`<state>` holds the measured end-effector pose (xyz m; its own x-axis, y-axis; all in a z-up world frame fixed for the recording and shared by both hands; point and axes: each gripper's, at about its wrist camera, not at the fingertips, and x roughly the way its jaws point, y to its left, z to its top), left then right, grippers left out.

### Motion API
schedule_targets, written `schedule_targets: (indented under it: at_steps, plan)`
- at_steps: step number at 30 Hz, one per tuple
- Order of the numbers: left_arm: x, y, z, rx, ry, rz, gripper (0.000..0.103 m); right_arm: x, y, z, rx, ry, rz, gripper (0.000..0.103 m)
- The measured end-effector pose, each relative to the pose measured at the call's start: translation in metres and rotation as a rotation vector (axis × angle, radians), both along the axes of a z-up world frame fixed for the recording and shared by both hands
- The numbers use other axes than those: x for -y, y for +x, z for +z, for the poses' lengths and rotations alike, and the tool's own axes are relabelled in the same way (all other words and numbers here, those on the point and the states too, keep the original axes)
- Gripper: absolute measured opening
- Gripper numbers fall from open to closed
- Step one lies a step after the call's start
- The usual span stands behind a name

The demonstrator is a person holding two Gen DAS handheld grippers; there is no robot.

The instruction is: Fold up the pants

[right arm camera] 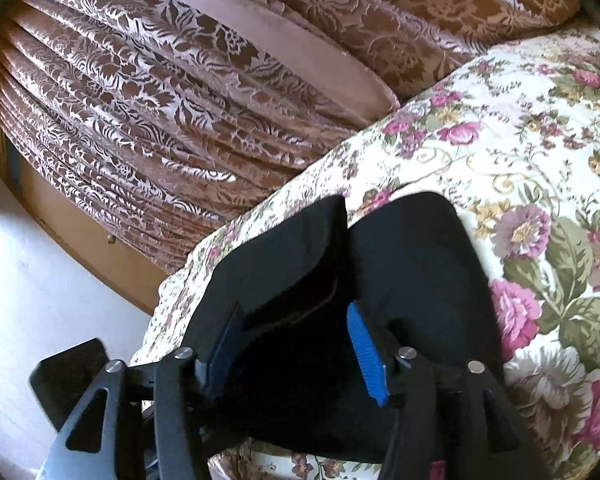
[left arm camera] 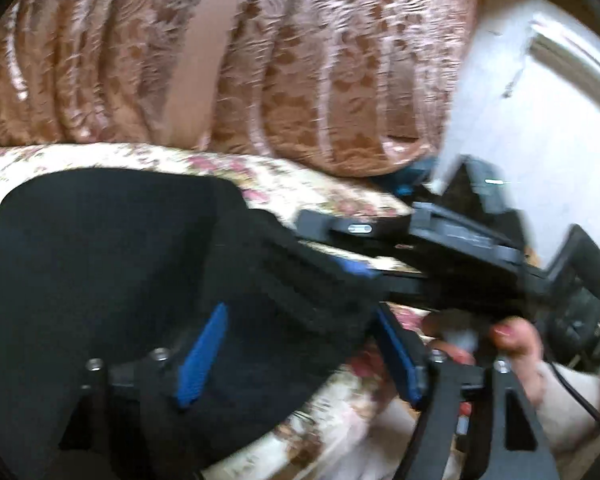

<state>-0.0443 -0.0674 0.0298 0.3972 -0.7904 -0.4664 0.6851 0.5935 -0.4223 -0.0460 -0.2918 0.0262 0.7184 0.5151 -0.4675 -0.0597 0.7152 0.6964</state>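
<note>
The black pants (right arm camera: 380,280) lie folded on the floral bedspread (right arm camera: 540,152), near its edge beside the brown patterned curtain (right arm camera: 140,92). The left gripper (left arm camera: 300,360) stands spread, black cloth between its blue pads but unpinched. The right gripper (right arm camera: 296,356) is likewise parted over the pants' near fold. Open bedspread stretches right of the pants.

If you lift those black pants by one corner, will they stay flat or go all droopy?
Probably droopy. The black pants already lie in soft folds on the flowery bedspread, so they look floppy, not stiff. They seem thick and knitted near the edge, so likely not slippery, and the folded layers may slide apart when lifted.
</note>
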Motion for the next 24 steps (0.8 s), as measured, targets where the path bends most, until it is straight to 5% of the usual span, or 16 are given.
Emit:
schedule_targets:
  at_steps: [6, 11, 16, 19, 24]
  plan:
    - [-0.026, -0.013, 0.014, 0.033, -0.034, 0.047, 0.079, 0.001, 0.003, -0.009, -0.047, 0.021, -0.003, 0.059]
    - [-0.070, 0.006, 0.018, 0.010, -0.083, 0.266, 0.085, -0.002, 0.006, -0.009, -0.062, -0.008, 0.006, 0.059]
    - [-0.106, 0.028, 0.011, -0.062, -0.035, 0.452, 0.086, -0.009, 0.007, -0.012, -0.076, -0.060, 0.017, 0.059]
    - [-0.128, 0.036, 0.004, -0.094, -0.043, 0.538, 0.098, -0.015, 0.009, -0.013, -0.093, -0.110, 0.029, 0.059]
    - [-0.151, 0.052, -0.021, -0.255, -0.093, 0.567, 0.098, -0.022, 0.018, -0.017, -0.150, -0.174, 0.036, 0.059]
